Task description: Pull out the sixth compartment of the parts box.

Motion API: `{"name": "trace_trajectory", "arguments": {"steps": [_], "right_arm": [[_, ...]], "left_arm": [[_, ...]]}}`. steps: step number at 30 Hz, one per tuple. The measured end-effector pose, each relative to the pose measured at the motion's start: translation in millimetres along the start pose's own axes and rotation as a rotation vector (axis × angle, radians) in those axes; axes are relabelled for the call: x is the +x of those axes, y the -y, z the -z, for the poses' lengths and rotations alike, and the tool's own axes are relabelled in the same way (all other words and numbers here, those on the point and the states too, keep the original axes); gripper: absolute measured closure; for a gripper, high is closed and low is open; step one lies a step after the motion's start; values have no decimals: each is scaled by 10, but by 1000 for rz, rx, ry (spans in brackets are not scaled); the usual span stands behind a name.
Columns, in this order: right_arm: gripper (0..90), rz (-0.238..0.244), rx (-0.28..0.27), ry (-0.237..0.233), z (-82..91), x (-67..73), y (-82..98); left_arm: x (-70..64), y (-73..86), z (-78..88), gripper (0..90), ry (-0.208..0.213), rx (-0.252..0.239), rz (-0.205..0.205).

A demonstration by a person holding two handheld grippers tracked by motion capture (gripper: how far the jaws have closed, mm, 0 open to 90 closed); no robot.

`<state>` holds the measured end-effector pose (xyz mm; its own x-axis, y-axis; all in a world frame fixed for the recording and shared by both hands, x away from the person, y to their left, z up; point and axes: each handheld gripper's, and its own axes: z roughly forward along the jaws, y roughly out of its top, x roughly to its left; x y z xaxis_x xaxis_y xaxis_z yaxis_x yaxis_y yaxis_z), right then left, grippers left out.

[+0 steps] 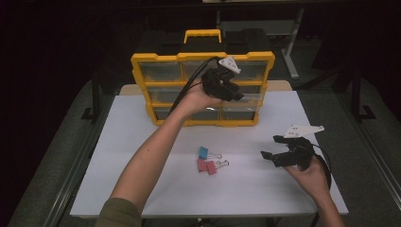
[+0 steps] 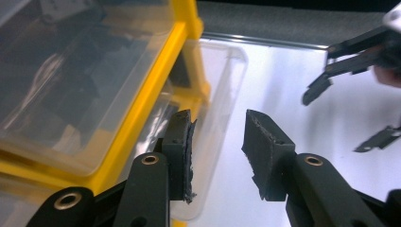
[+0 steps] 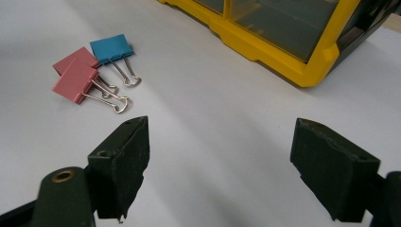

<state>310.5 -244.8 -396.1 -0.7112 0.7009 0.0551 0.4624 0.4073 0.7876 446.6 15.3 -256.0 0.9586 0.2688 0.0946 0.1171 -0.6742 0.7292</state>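
A yellow organizer (image 1: 142, 85) with clear drawers stands upright at the back of the white table (image 1: 127, 156). One clear drawer (image 1: 251, 98) on its right side is pulled partly out. My left gripper (image 1: 235, 93) hangs in front of that drawer. In the left gripper view the drawer (image 2: 222, 71) sticks out of the yellow frame (image 2: 156, 90), and its front rim runs through the gap of my left gripper (image 2: 217, 137); the pads do not press on it. My right gripper (image 1: 270, 147) hovers open and holds nothing over the table's right side (image 3: 220, 142).
A blue binder clip (image 1: 203, 152) (image 3: 111, 47) and two pink ones (image 1: 205, 166) (image 3: 75, 81) lie mid-table, left of the right gripper. The organizer's bottom corner (image 3: 302, 71) lies ahead of the right jaws. Dark floor and table legs surround the table.
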Motion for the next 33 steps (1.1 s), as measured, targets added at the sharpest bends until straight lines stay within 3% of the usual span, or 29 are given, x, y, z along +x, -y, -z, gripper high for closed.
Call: {"name": "trace_trajectory", "arguments": {"steps": [3, 5, 9, 11, 18, 33], "right_arm": [[195, 3, 1, -2, -2, 1, 0], [194, 0, 0, -3, -1, -4, 1], [194, -2, 0, -3, 7, -13, 7], [195, -6, -2, -7, 8, -16, 10], [194, -6, -7, -12, 11, -36, 18], [194, -7, 1, -19, 1, -43, 27]], "left_arm": [[39, 17, -49, 622, 0, 31, -17], [47, 31, -94, 621, 2, 24, 1], [71, 57, -161, 648, 23, 46, -1], [78, 58, -168, 653, 22, 65, -32], [65, 80, -200, 666, 52, 55, 1], [62, 92, -168, 714, 97, 71, -38]]}}
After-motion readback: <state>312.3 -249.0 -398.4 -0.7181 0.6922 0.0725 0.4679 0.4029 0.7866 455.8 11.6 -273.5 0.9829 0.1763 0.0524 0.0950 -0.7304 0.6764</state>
